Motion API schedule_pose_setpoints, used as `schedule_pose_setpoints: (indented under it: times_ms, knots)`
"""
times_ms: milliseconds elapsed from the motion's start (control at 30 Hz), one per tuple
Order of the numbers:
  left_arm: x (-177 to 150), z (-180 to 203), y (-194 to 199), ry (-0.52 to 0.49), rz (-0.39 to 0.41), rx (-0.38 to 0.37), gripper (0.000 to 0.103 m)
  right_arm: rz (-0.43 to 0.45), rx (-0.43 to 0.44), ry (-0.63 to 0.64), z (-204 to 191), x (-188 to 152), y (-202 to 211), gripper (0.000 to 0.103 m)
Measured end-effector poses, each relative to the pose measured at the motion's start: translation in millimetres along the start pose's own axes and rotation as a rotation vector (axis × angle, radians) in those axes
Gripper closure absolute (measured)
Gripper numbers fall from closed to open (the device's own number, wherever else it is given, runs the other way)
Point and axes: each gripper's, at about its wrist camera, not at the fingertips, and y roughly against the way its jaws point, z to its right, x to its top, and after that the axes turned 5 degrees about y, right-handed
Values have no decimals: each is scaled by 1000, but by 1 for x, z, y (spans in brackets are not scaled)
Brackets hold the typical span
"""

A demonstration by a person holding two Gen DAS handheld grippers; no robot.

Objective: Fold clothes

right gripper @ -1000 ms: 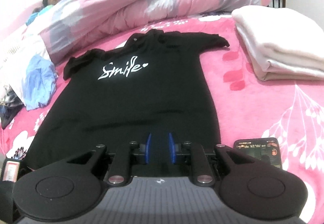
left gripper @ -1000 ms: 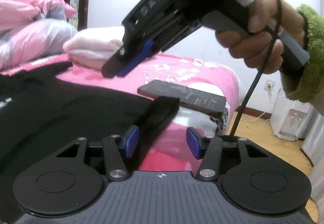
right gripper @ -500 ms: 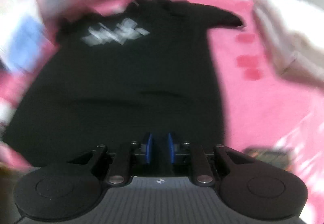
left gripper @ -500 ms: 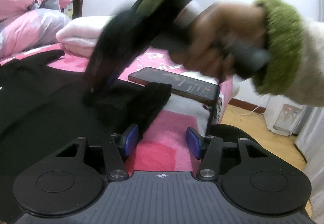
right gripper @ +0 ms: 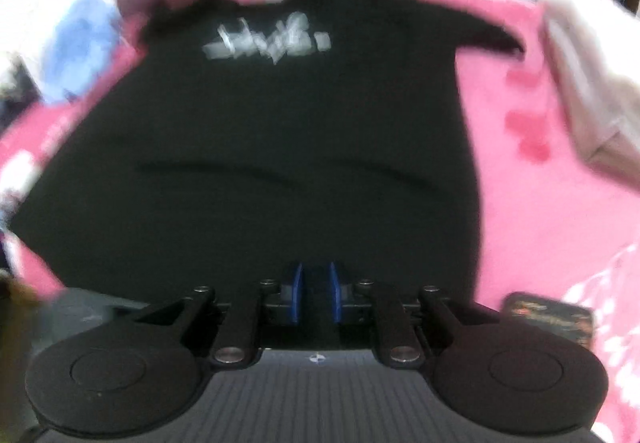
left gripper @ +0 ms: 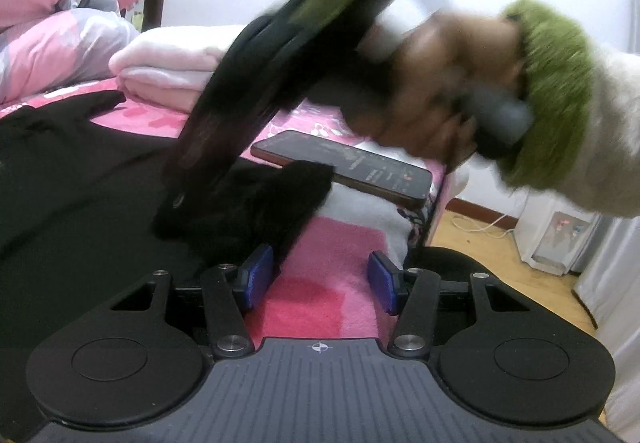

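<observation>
Since a second ago the right gripper (right gripper: pixel 316 293) has swung down from above the bed onto the shirt's lower hem, and the hem corner has bunched up from a flat strip into a raised lump. Both views have blurred with the motion.

The black shirt (right gripper: pixel 260 147) lies face up on the pink bed (right gripper: pixel 532 211), its white lettering toward 12 o'clock in the right wrist view and its sleeves spread toward 10 and 2 o'clock. The right gripper's blue pads stand narrow with dark cloth between them, so it looks clamped on the hem at 6 o'clock. In the left wrist view the left gripper (left gripper: pixel 320 281) has its pads wide apart with nothing between them, over bare pink cover just beside the bunched corner (left gripper: pixel 256 203). The hand (left gripper: pixel 448 91) holding the right tool fills the upper right.

A phone (left gripper: pixel 348 167) rests at the bed's edge, touching the lifted corner. A folded pale pink stack (left gripper: pixel 172 63) sits toward 11 o'clock, beyond the shirt.

As a judgement, the shirt's body is spread out unfolded, with only the hem gathered; the bottom-up fold and any sleeve folds seem to remain.
</observation>
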Motion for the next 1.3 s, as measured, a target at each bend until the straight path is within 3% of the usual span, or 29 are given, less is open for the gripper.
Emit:
schedule_pose_setpoints:
  times_ms: [67,400,467,567,600,700,833,900,1000,1133,1300]
  knots:
    - [0,0,0,0,1,1,51,-2,26,4,-2,3,-3,95]
    - [-2,1,-2,0,9,6,51,-11,154,21,-13,19,-18,93]
    - [-3,1,-3,0,11,6,51,40,130,-10,-9,29,-35,100]
    - [-3,1,-3,3,14,5,51,137,70,-129,8,53,-42,100]
    - [-3,1,-3,3,16,4,51,139,88,-145,10,57,-42,100]
    - [-4,0,-3,3,23,2,51,114,152,-75,8,53,-23,97]
    - [-5,2,-6,-7,25,1,51,2,282,44,-11,35,-11,96]
    - [-5,3,-7,-10,25,3,51,-48,257,85,-24,30,-35,100]
    - [-5,3,-6,-9,25,6,51,66,234,-30,-12,55,-56,103]
    - [-5,2,-5,6,36,-1,51,178,161,-211,14,58,-35,103]
    - [-2,2,3,28,46,-26,50,346,70,-391,59,-18,54,102]
